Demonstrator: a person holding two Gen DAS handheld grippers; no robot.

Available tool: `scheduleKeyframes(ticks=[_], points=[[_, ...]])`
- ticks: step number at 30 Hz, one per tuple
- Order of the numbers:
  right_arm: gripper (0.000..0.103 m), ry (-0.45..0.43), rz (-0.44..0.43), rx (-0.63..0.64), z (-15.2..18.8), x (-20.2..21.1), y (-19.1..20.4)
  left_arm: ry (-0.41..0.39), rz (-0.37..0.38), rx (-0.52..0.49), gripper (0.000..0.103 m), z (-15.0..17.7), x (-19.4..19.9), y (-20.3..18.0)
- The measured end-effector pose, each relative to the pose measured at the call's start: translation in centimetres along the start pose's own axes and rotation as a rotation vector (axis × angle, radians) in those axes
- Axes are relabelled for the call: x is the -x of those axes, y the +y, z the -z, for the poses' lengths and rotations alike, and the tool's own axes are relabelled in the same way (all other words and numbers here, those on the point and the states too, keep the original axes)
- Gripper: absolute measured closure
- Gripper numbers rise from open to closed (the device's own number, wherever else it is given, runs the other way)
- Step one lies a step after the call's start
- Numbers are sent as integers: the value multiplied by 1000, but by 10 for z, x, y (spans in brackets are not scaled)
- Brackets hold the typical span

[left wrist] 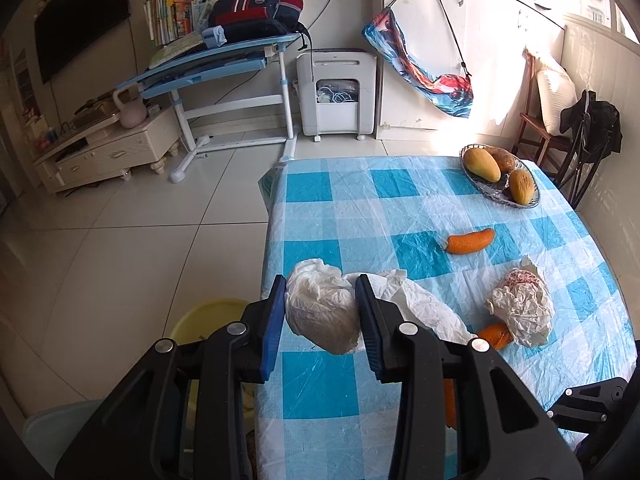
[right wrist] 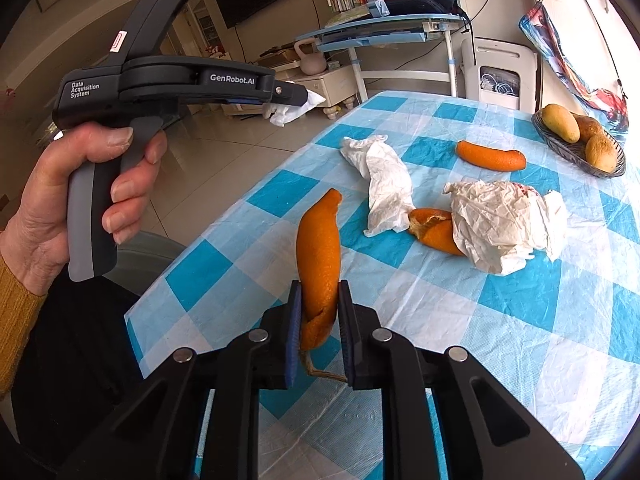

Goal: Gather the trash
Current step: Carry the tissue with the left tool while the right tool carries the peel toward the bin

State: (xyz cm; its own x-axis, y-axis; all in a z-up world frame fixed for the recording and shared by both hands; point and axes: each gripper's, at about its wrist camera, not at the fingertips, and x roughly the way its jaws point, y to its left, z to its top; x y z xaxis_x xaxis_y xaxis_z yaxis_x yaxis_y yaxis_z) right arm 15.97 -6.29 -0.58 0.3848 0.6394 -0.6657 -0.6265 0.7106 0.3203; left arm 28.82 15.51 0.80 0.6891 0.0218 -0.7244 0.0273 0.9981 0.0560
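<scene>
The left gripper (left wrist: 320, 312) pinched a crumpled white tissue wad (left wrist: 320, 316) between its blue pads, holding it over the near-left edge of the counter (left wrist: 360, 200). The yellow bin (left wrist: 200, 316) sat on the floor just beyond that edge, below and to the left of the wad, so the coming move looked like a short carry outward from the counter edge and a release above the bin. In the right wrist view the same gripper (right wrist: 304, 98) hung off the counter's corner with tissue trailing from its tip, gripped by a hand (right wrist: 80, 184).

The right gripper (right wrist: 318, 312) was pressed tight on a strip of orange peel (right wrist: 320, 248), whose long axis ran straight ahead along the fingers, its free end rising away from them. This peel was over the counter, farther from its left edge than the wad, so the left hand was judged nearer the bin and likely to drop first.

Trash left on the counter, all farther from that edge: a flat tissue (right wrist: 386, 184), a curled peel (right wrist: 434, 230) tucked against a crumpled paper wrapper (right wrist: 500, 224), and a long peel (right wrist: 490, 156) near the fruit basket (right wrist: 560, 148).
</scene>
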Motion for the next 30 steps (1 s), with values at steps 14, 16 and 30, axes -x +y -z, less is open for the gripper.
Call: scheduleKeyframes(ticks=[14, 16, 30], points=[[85, -87, -51, -71, -20, -7, 10, -30, -39, 139, 69, -8, 9, 44], [85, -99, -62, -84, -24, -9, 12, -34, -43, 155, 69, -8, 10, 50], [85, -120, -107, -69, -52, -26, 31, -45, -75, 265, 69, -11, 17, 91]])
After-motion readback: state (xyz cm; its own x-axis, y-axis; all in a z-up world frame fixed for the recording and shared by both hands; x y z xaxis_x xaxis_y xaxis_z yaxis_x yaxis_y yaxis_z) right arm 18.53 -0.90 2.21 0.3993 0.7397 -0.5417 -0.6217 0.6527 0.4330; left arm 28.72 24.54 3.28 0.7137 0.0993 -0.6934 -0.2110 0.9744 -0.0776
